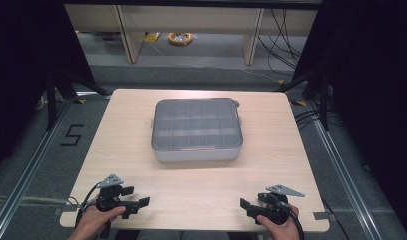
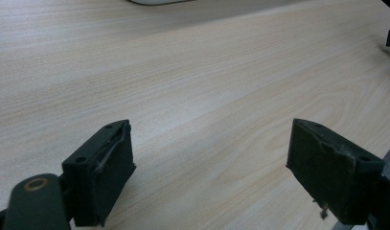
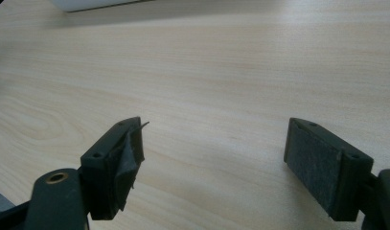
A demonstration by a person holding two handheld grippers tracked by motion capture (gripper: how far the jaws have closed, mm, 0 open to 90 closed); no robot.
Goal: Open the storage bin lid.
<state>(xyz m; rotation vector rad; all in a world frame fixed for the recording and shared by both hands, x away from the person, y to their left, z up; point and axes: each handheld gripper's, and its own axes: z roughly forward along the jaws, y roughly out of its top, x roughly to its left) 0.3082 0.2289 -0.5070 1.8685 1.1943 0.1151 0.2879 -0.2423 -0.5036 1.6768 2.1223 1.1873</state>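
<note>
High view: lidded box (image 1: 197,131) mid-table (image 1: 271,165).

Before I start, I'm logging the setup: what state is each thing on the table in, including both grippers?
Compartment box: lid closed, flat on the table, untouched; the compartments look empty through the lid.
Left gripper: jaws open, holding nothing, low over the table's near edge.
Right gripper: jaws open, holding nothing, low over the table's near edge.
Table: bare wood around the box.
</note>
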